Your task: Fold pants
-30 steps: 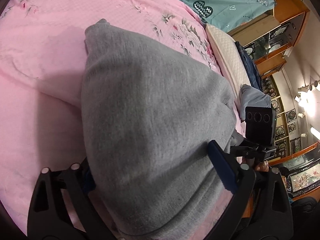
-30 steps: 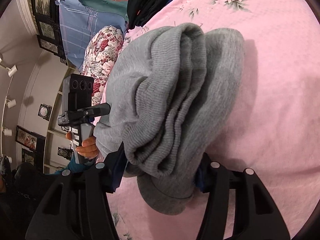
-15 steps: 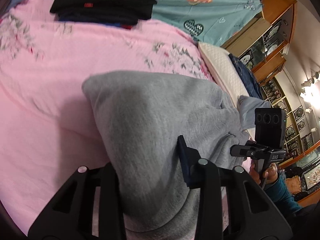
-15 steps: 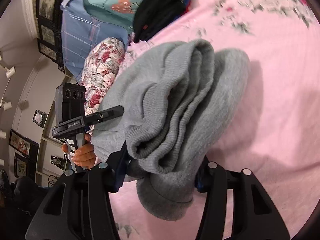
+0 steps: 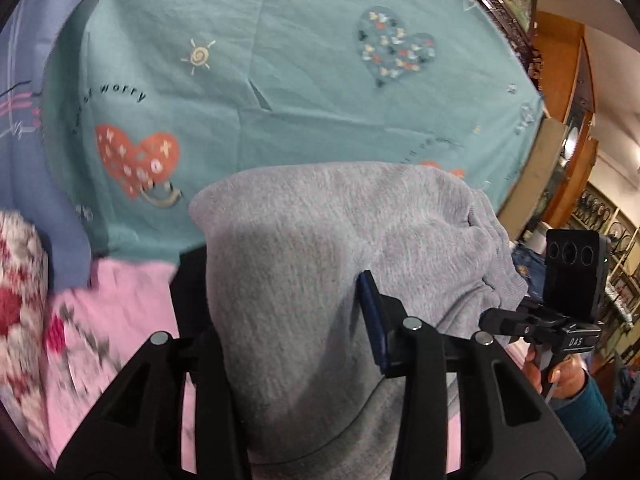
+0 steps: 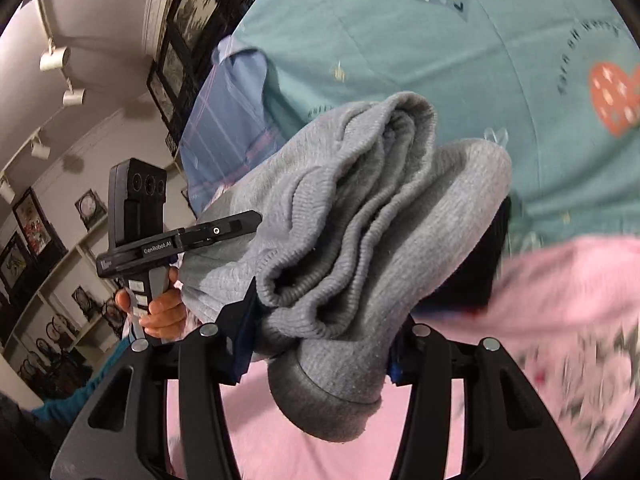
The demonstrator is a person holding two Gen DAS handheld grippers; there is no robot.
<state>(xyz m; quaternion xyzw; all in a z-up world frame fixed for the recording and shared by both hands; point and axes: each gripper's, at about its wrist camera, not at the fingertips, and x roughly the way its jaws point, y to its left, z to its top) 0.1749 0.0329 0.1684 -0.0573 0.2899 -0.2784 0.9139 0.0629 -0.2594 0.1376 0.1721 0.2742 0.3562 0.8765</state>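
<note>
The folded grey pants (image 5: 320,280) hang lifted above the pink bedspread (image 6: 560,300), long axis running between the two claws. The left gripper (image 5: 292,320) and the right gripper (image 6: 320,332) each clamp one end; the bundle's rounded fold points toward 12 o'clock, at the teal sheet (image 5: 280,60).

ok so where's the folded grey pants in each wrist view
Left wrist view: the grey pants fill the lower centre, clamped between the left gripper jaws.
Right wrist view: centre, the ribbed waistband layers facing the camera, clamped in the right gripper jaws.
Shared landmark: the teal heart-print sheet behind the pants, also top right in the right view.
</note>
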